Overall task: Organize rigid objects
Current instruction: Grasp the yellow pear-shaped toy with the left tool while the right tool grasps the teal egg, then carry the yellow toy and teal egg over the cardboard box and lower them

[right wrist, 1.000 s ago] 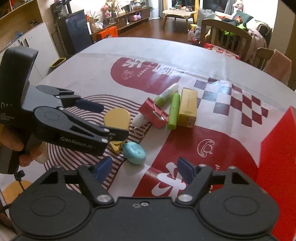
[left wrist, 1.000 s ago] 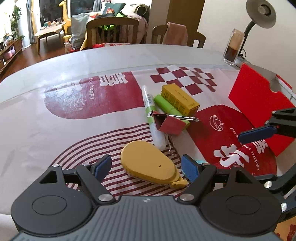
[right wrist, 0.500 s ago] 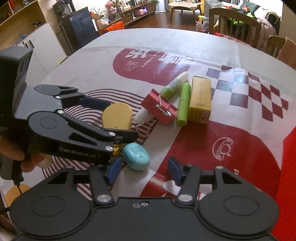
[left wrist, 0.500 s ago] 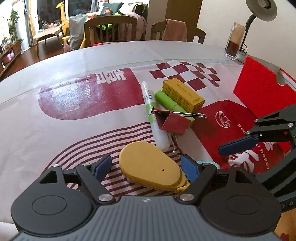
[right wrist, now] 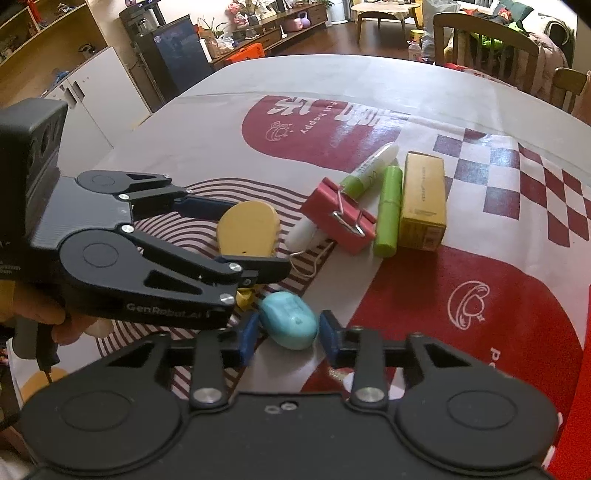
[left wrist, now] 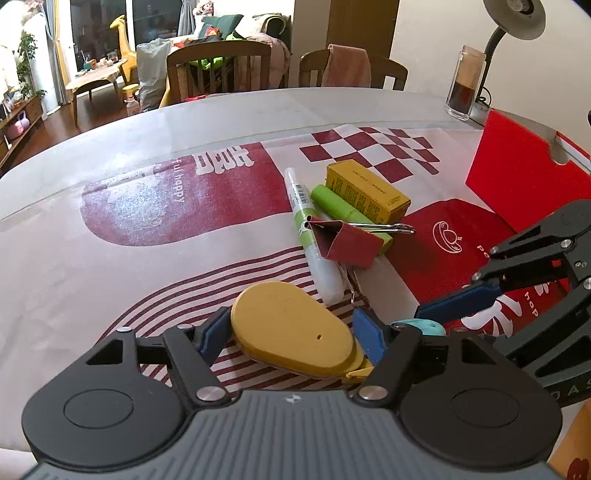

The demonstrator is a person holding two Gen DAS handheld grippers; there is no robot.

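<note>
Right wrist view first: the right gripper point(right wrist: 287, 335) is down over the teal oval object point(right wrist: 290, 320), maybe a small eraser or soap-shaped bit of plastic, hard to say. Its jaws are closing with the teal thing between them; the blue pads sit just off either side, and I can't see them actually pressing yet. It looks light, smooth and rounded, so my guess is it could squirt out if pinched near an end. Taking it across the fat middle looks like the safe bet.

Left wrist view: the left gripper point(left wrist: 291, 334) straddles the flat yellow teardrop-shaped piece point(left wrist: 291, 328), which lies on the striped part of the tablecloth point(left wrist: 147, 206). Jaws are closing here too. The left pad looks right up against the edge, the right one is close, but I can't tell if it's a real grip. The piece looks stiff and thin, with a little yellow tab at the narrow end, so grabbing across the wide body makes sense. Both grippers are crowded together, so bumping each other seems a risk.

Further out there's a little pile: a red binder clip point(right wrist: 338, 221) resting on a white-and-green marker point(left wrist: 306, 229), a green tube point(right wrist: 388, 216) just beside that, then a yellow box point(right wrist: 423, 201) touching the tube. All rigid, nothing fragile-looking. A red open box point(left wrist: 524, 184) stands off to the right, probably where stuff goes. At the table's far edge there's a glass jar point(left wrist: 463, 88) near a desk lamp point(left wrist: 515, 18).
</note>
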